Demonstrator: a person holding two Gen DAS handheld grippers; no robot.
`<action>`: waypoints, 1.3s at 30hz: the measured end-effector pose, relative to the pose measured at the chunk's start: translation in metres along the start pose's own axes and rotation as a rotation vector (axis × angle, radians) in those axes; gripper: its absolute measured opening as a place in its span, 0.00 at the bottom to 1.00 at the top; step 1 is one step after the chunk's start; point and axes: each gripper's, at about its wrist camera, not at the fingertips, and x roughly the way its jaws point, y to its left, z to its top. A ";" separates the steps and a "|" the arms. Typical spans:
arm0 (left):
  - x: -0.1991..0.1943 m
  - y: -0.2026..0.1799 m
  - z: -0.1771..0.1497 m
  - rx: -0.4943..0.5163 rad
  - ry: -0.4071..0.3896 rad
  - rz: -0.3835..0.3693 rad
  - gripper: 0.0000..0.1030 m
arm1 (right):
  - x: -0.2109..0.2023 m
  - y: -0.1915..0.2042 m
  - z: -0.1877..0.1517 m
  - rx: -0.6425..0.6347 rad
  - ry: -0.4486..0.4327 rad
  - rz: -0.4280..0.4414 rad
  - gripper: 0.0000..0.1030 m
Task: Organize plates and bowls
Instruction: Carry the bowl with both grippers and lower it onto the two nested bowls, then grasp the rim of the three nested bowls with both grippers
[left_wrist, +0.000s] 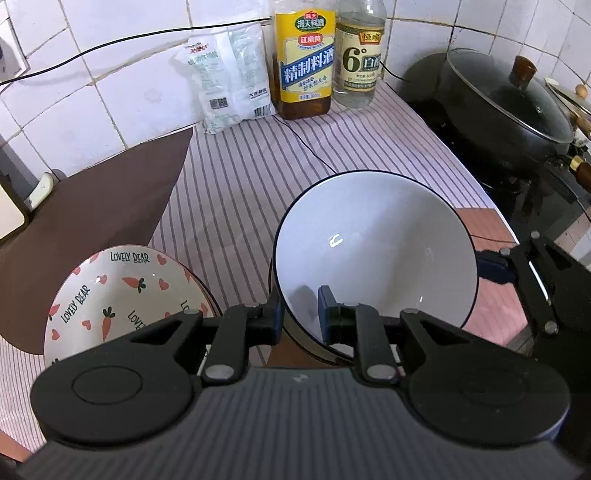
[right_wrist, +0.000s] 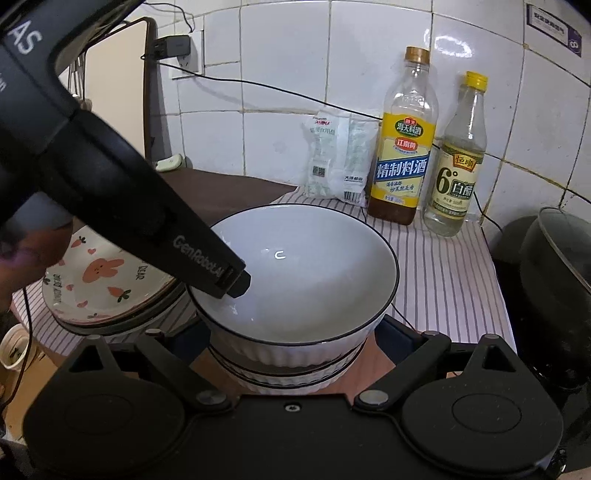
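Left wrist view looks down its own tongs at the white bowl (left_wrist: 376, 251), which has a thin dark rim line. The left gripper (left_wrist: 301, 319) is nearly closed and pinches that bowl's near rim: one blue-padded finger (left_wrist: 328, 314) sits inside against the glossy inner wall, the other finger is outside the wall. The bowl is tilted in the grip, its mouth turned toward the camera.

Taking the white bowl as the landmark: the carrot-and-heart plate (left_wrist: 122, 295), printed "LOVELY BEAR", lies just beside it on the left, on top of a dark-rimmed dish. Behind it stretches the striped cloth (left_wrist: 251, 177), and at the tiled wall beyond stand a white salt bag (left_wrist: 225, 81), a yellow-labelled cooking wine bottle (left_wrist: 304, 62) and a clear vinegar bottle (left_wrist: 358, 59). To its right sits a black lidded wok (left_wrist: 509, 110).

From the right wrist view, the white bowl (right_wrist: 295, 266) rests on or just above a second ribbed bowl (right_wrist: 288, 373); whether they touch I cannot tell. The left gripper (right_wrist: 231, 282) comes in from the upper left onto the bowl's left rim. The right gripper (right_wrist: 291, 347) stands spread wide, its fingers either side of the lower bowl and apart from it, with nothing pinched.
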 end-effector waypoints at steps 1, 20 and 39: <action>0.000 0.000 0.000 -0.009 -0.005 0.002 0.20 | 0.000 0.000 0.000 0.009 -0.005 -0.003 0.94; -0.038 0.033 -0.008 -0.139 -0.070 -0.107 0.40 | -0.026 0.015 -0.011 0.037 -0.066 -0.048 0.97; -0.058 0.064 -0.078 -0.459 -0.174 -0.288 0.51 | -0.083 0.025 -0.050 0.018 -0.179 -0.040 0.98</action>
